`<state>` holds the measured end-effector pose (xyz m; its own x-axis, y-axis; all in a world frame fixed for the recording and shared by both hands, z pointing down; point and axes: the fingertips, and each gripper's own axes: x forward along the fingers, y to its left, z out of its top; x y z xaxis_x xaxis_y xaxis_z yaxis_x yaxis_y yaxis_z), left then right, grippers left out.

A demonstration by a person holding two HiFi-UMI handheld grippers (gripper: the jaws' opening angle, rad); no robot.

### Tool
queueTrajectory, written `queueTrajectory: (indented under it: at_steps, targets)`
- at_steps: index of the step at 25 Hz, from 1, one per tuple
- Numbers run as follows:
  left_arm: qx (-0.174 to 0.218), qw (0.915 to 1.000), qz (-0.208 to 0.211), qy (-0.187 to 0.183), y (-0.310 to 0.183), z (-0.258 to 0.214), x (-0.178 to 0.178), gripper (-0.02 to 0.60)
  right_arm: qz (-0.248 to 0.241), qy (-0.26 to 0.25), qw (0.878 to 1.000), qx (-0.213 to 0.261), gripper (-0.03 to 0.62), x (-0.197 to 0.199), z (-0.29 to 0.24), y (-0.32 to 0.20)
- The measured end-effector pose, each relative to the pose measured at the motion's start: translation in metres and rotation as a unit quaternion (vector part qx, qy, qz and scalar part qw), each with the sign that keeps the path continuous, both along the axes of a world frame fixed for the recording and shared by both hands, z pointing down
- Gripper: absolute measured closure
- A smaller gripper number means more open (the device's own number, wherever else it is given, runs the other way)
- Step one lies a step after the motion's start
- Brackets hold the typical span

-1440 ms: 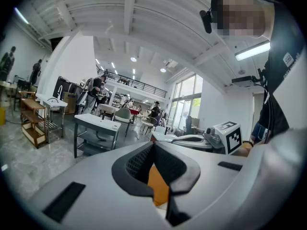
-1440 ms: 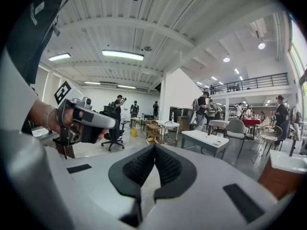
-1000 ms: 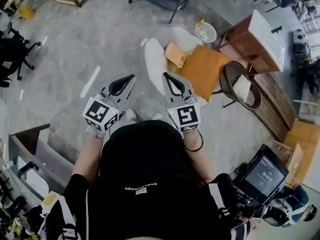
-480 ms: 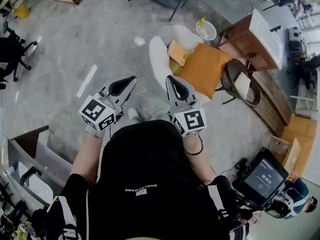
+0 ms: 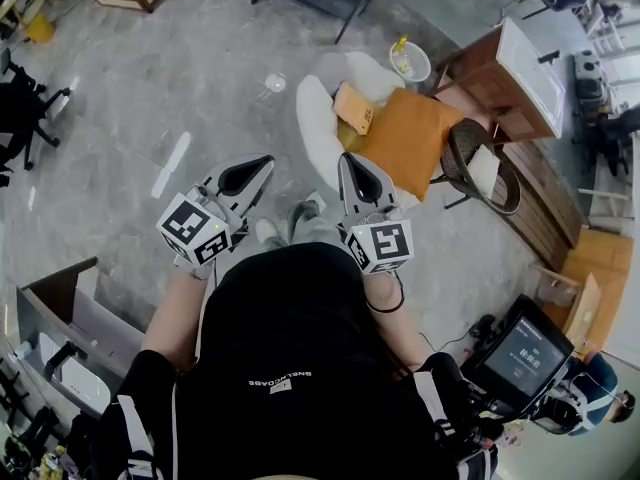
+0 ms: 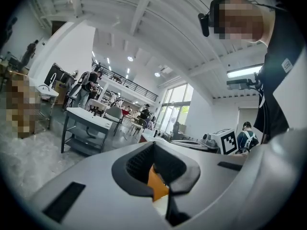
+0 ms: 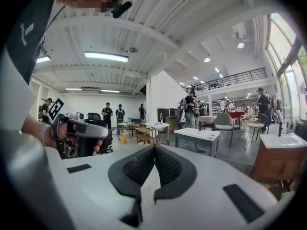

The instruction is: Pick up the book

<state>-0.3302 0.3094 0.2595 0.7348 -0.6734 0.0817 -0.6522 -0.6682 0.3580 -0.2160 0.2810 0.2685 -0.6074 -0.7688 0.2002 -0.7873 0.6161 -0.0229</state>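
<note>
Both grippers easing forward and rolling slightly since a second ago: left gripper (image 5: 262,163), right gripper (image 5: 348,160), jaws of each pressing together, pinching nothing. Book (image 5: 353,108) lying on white chair (image 5: 315,123), against orange cushion (image 5: 410,143), ahead of right gripper, apart.

On the grey concrete floor (image 5: 150,88): a strip of white tape (image 5: 172,163), a white upholstered seat (image 5: 312,118), a white bucket (image 5: 412,65) just behind it, and a wicker chair (image 5: 470,153) to its right. On the white seat: a tan book (image 5: 353,108) lying flat, touching a large orange cushion (image 5: 405,140) beside it.
</note>
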Motion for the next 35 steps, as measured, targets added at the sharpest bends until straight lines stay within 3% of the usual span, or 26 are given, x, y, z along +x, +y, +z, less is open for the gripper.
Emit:
queueTrajectory:
  at_steps: [4, 9, 18, 25, 35]
  targets:
    - [-0.005, 0.9998, -0.014, -0.009, -0.019, 0.005, 0.004, 0.568, 0.008, 0.002, 1.000, 0.000, 0.569, 0.011, 0.004, -0.019]
    - [-0.021, 0.9992, -0.015, -0.031, -0.069, 0.019, 0.039, 0.568, 0.018, 0.006, 1.000, -0.016, 0.569, 0.053, 0.014, -0.069]
    - [-0.024, 0.9987, -0.001, -0.046, -0.084, 0.029, 0.047, 0.566, 0.053, -0.004, 0.998, -0.026, 0.569, 0.074, 0.021, -0.079]
    - [-0.043, 0.9973, 0.015, -0.057, -0.168, 0.041, 0.103, 0.566, 0.073, -0.015, 0.996, -0.043, 0.569, 0.135, 0.034, -0.159]
    - [-0.075, 0.9963, 0.019, -0.038, -0.228, 0.053, 0.160, 0.566, 0.096, -0.017, 0.993, -0.059, 0.569, 0.205, 0.044, -0.210]
